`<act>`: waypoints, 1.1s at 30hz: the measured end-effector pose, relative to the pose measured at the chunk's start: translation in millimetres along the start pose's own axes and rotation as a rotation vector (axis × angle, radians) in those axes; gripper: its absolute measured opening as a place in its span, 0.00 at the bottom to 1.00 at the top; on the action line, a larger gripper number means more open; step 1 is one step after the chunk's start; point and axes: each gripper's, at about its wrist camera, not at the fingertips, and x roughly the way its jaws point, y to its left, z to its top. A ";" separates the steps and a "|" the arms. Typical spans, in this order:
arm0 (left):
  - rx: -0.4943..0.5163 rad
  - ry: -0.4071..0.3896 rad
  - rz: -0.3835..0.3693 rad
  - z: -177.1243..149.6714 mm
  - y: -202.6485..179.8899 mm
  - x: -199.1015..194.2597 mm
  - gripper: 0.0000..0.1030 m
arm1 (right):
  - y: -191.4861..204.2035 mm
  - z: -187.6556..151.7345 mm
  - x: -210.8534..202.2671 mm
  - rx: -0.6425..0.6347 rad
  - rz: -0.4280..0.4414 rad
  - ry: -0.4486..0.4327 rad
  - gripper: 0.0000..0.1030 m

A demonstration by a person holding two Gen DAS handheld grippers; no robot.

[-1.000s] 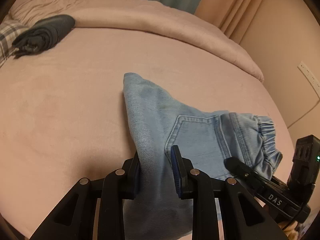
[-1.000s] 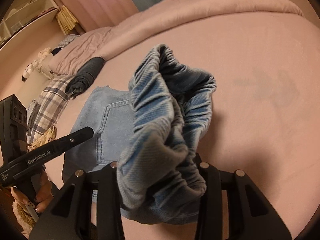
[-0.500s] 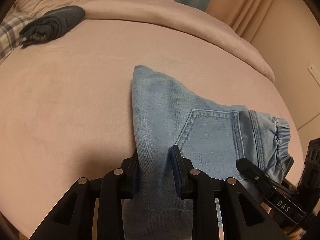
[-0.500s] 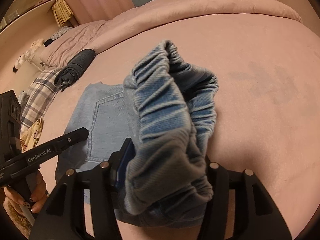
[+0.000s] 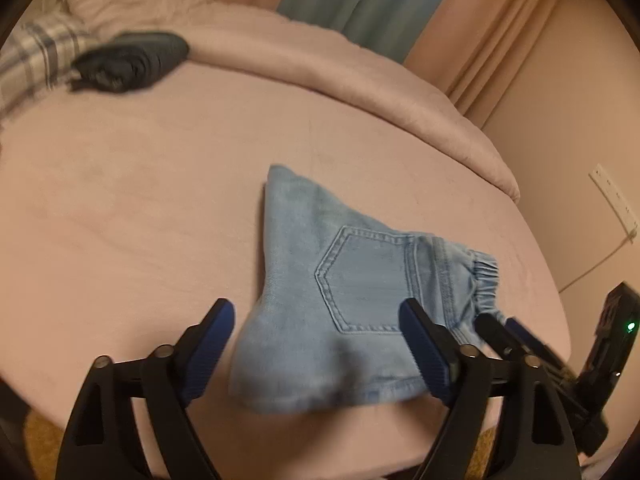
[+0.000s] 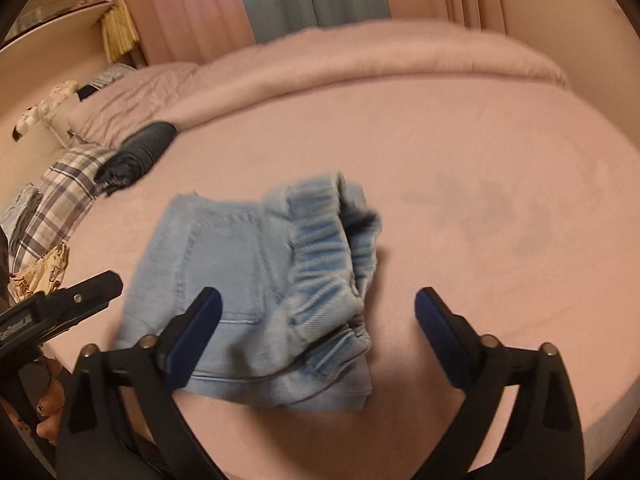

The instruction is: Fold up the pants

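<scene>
The pink bed fills most of both views. The folded light-blue jeans lie on it just ahead of both sets of fingers, touching neither. The left gripper and right gripper have just swung wide apart, nothing clamped. A rolled dark garment sits far beyond the fingertips.

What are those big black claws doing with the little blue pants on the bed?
A person holds a gripper in each hand and is folding the jeans on the pink bed. The left gripper and right gripper have just been opening and now grip nothing. The folded jeans lie loose, their stretchy waistband bunched up.
</scene>
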 end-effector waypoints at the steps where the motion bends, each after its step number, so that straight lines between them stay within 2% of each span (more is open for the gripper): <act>1: 0.007 -0.017 0.018 -0.5 -1.8 -8.5 0.90 | 2.7 0.9 -8.0 -0.013 -0.006 -0.020 0.99; 6: 0.032 -0.057 0.064 -5.1 -8.1 -35.5 0.96 | 21.2 4.9 -37.5 -0.088 -0.044 -0.089 1.00; 15: 0.088 -0.097 0.126 -19.3 -22.9 -55.2 0.97 | 46.2 2.0 -70.8 -0.134 -0.037 -0.153 1.00; 33: 0.105 -0.100 0.175 -28.5 -29.3 -57.6 0.97 | 53.5 -7.3 -82.1 -0.106 -0.101 -0.157 1.00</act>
